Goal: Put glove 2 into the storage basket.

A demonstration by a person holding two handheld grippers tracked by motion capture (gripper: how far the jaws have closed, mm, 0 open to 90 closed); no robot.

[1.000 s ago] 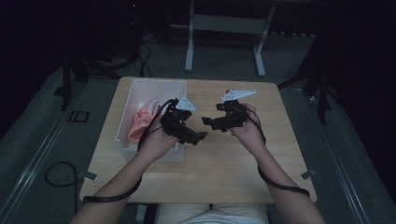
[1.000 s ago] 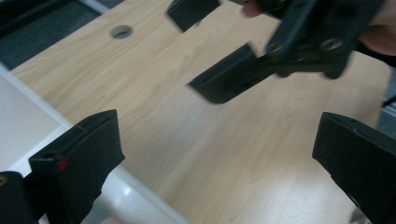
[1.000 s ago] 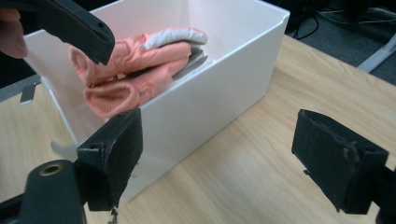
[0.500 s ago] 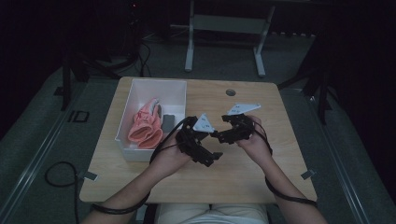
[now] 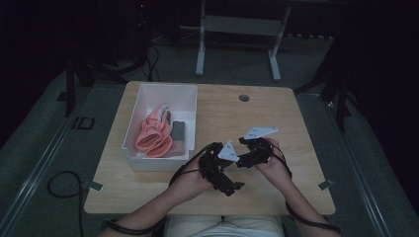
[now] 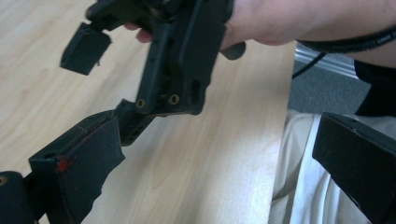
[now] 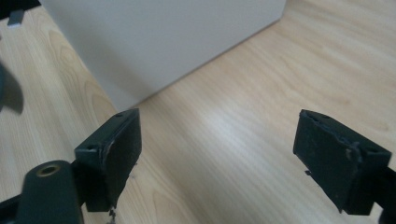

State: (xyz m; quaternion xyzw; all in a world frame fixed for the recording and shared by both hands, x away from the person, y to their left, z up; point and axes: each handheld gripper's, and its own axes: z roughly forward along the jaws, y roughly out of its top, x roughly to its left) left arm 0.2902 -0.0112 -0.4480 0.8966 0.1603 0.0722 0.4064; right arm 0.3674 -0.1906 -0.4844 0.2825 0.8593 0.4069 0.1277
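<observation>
Both units over near edge of tabletop, just right of white bin, almost touching each other. Left hand-held gripper: jaws spread wide, nothing between them; pointed back toward person, with lap and the other unit's body visible past pads in left gripper view. Right hand-held gripper: jaws equally wide apart, empty, aimed low across bare wood at bin's outer wall. Pink rubber gloves lying inside bin, beside dark grey flat item, well clear of both units. Judged: neutral parked posture, jaws open ready for reach into bin.
</observation>
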